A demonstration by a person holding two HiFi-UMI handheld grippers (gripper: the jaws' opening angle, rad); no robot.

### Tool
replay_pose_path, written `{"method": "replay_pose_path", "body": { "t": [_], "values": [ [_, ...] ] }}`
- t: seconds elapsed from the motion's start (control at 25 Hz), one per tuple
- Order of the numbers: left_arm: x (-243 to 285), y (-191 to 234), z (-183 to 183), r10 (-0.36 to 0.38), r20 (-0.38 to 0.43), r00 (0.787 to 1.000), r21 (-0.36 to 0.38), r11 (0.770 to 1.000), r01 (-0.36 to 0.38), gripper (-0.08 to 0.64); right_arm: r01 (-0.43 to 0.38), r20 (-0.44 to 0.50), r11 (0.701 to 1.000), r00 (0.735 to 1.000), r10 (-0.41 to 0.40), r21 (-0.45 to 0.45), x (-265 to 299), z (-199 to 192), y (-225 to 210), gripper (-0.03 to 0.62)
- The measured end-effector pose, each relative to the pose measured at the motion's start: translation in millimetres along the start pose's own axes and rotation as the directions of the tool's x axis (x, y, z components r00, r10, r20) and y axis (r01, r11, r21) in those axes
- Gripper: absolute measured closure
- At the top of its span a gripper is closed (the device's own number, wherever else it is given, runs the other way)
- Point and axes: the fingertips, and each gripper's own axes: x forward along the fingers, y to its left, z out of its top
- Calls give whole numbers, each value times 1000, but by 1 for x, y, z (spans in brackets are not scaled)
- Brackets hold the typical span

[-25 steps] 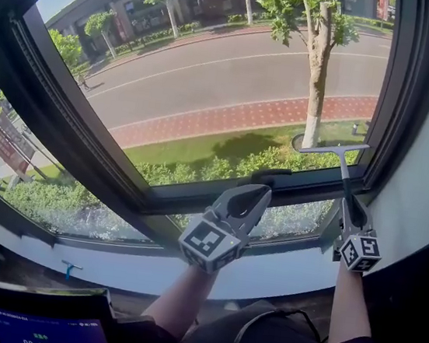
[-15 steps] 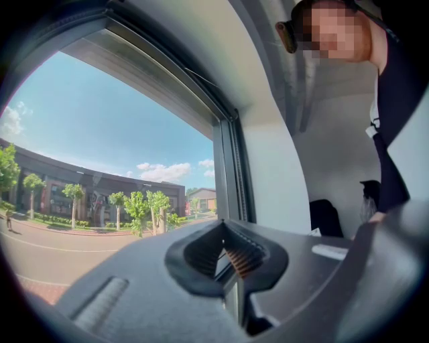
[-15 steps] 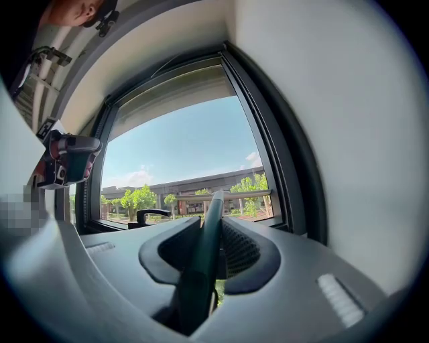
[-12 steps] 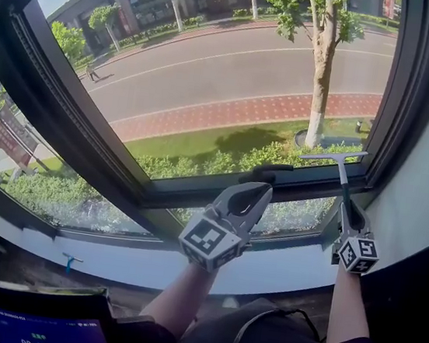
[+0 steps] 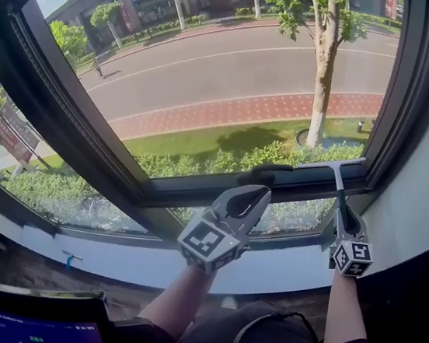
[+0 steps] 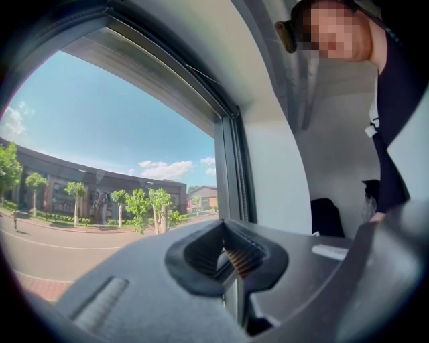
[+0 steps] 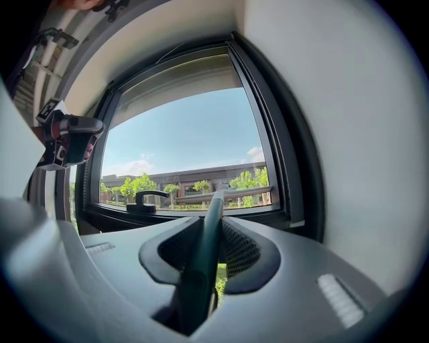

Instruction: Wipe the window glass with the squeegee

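The squeegee (image 5: 330,166) has a silver blade on a dark handle (image 7: 204,261). Its blade lies against the window glass (image 5: 211,80) at the lower right corner, just above the bottom frame. My right gripper (image 5: 345,217) is shut on the handle from below, close to the right-hand frame. In the right gripper view the blade (image 7: 228,194) runs across the foot of the pane. My left gripper (image 5: 248,199) hangs in front of the lower frame at the middle, shut with nothing in it (image 6: 228,258).
A black window handle (image 5: 266,170) sticks out of the bottom frame just left of the blade. The white wall (image 5: 423,194) stands close on the right. A white sill (image 5: 280,269) runs below, with a dark screen (image 5: 39,316) at the bottom left.
The squeegee blade has slid down the glass to the bottom frame, and my right gripper has dropped a little with it. The left gripper has stayed in place.
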Motion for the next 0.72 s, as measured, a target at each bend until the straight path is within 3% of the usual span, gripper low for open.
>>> {"method": "replay_pose_path", "body": {
  "t": [0.2,0.72],
  "values": [
    [1,-3,-6,6,-20,1000,0,1000,-6,557,22,-30,999,999,-21,29,2,-21,-5,492],
    [-6,0,-6,32,-17,999,-19,999,-32,557,12,-64,1000,998,-10,20,3,-25,-8,492]
  ]
}}
